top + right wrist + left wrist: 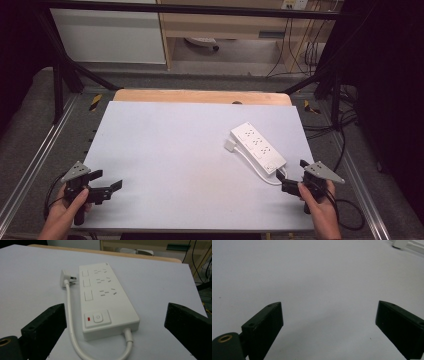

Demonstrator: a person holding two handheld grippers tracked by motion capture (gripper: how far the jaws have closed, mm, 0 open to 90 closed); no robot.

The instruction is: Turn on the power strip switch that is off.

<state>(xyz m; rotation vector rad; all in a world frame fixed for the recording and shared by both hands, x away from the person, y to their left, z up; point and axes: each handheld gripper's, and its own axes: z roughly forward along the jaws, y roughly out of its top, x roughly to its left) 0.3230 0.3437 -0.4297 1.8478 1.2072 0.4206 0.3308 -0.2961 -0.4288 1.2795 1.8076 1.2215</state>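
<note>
A white power strip [257,146] lies flat and slantwise on the right half of the white tabletop [170,160]. In the right gripper view the power strip [107,300] has three socket groups and a switch panel with a red mark [97,318] at the near end. Its white cable [71,327] loops out of the near end and runs back to the plug [65,278], which lies loose beside the strip's far left corner. My right gripper [291,170] is open, just short of the strip's near end. My left gripper [111,179] is open over bare tabletop at the front left.
A wooden edge [200,96] borders the far side of the tabletop. A black metal frame [60,75] stands around the table, and cables [345,135] trail on the floor at the right. In the left gripper view the plug [399,243] sits at the top right corner.
</note>
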